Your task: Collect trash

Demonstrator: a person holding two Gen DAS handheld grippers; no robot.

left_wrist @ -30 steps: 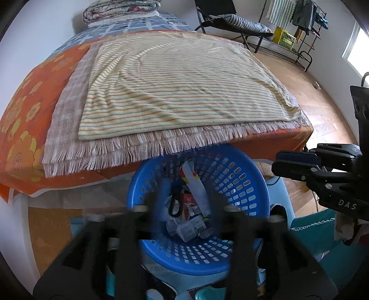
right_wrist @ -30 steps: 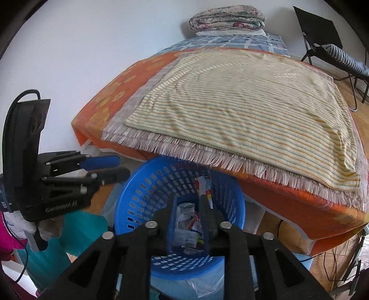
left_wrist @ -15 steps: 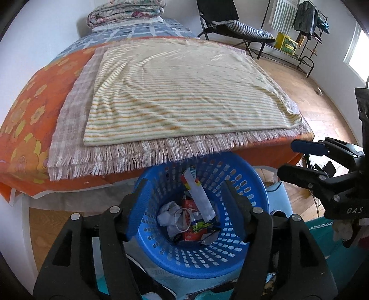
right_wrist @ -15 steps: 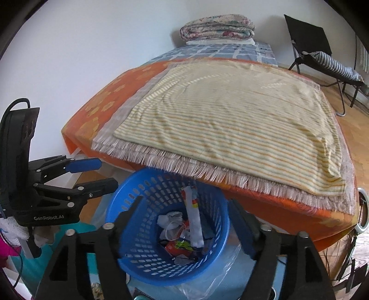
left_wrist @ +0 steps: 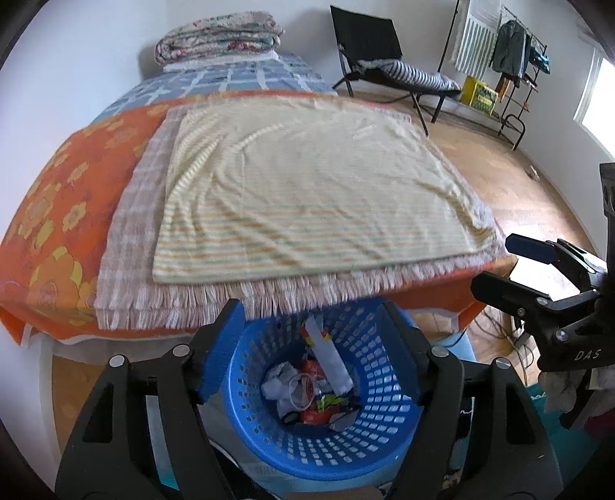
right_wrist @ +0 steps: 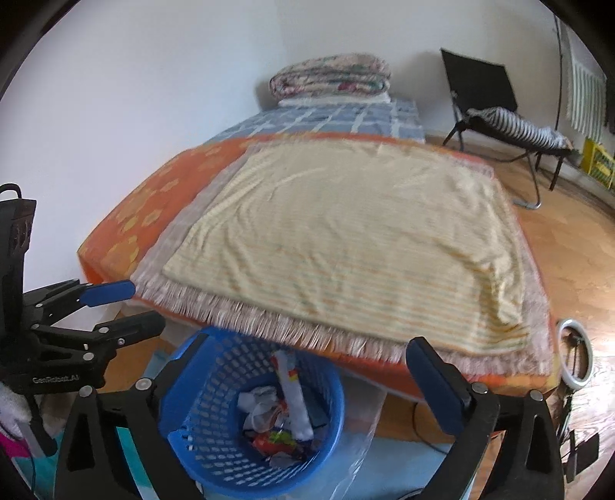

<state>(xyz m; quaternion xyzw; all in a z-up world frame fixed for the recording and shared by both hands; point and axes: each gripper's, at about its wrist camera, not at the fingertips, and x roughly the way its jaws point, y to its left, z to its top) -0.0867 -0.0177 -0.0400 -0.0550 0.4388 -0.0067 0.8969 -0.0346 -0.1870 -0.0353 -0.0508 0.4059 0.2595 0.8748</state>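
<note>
A blue perforated basket (left_wrist: pixel 384 419) stands on the floor at the bed's foot and holds crumpled wrappers and paper trash (left_wrist: pixel 311 392). My left gripper (left_wrist: pixel 311 330) hovers above it, open and empty. In the right wrist view the basket (right_wrist: pixel 215 400) sits low and left with the trash (right_wrist: pixel 280 419) inside. My right gripper (right_wrist: pixel 307 357) is open wide and empty above it. Each gripper shows in the other's view: the right one (left_wrist: pixel 499 265) and the left one (right_wrist: pixel 130 307), both open.
A bed with an orange flowered cover (left_wrist: pixel 57 215) and a striped yellow blanket (left_wrist: pixel 307 192) fills the middle. Folded quilts (left_wrist: pixel 219 34) lie at its head. A black folding chair (left_wrist: pixel 384 69) and a clothes rack (left_wrist: pixel 515 69) stand on the wooden floor at right.
Both grippers opened from nearly shut to wide open and rose and drew back from the basket. The trash now lies loose in the basket.
</note>
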